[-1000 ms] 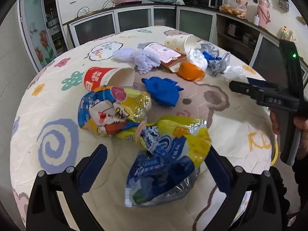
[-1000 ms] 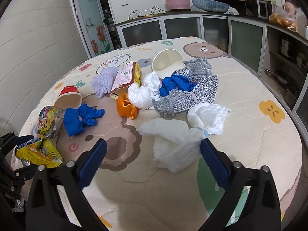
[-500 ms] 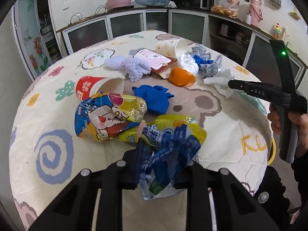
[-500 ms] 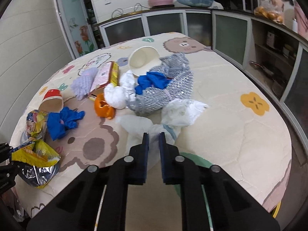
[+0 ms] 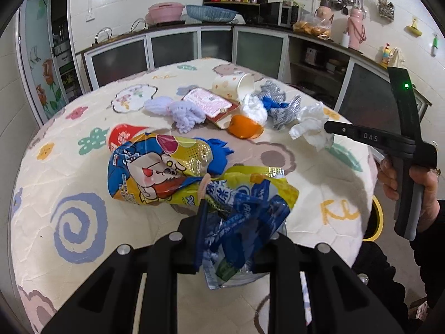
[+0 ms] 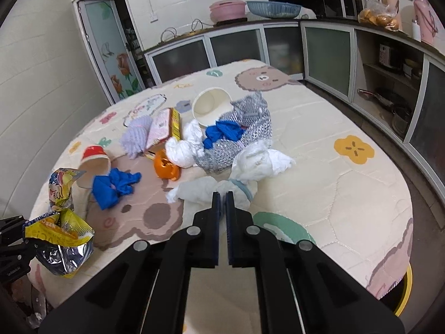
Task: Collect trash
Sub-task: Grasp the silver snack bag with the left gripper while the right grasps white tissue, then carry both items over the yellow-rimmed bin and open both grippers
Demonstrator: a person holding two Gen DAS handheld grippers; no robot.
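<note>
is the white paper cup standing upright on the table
No, the white cup lies on its side on the table, its open mouth facing the camera, beside the silver mesh.

Two snack bags (image 5: 167, 172) (image 5: 244, 211) (tied together), two cups (image 5: 122, 136) (image 5: 236, 85), two blue gloves (image 6: 114, 185) (image 6: 224, 132), one orange peel (image 5: 244, 128), one box (image 5: 208, 103).

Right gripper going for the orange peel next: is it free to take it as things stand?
Probably not yet. The right gripper is shut on a white tissue, so its fingers are occupied; the orange peel itself lies uncovered.
</note>
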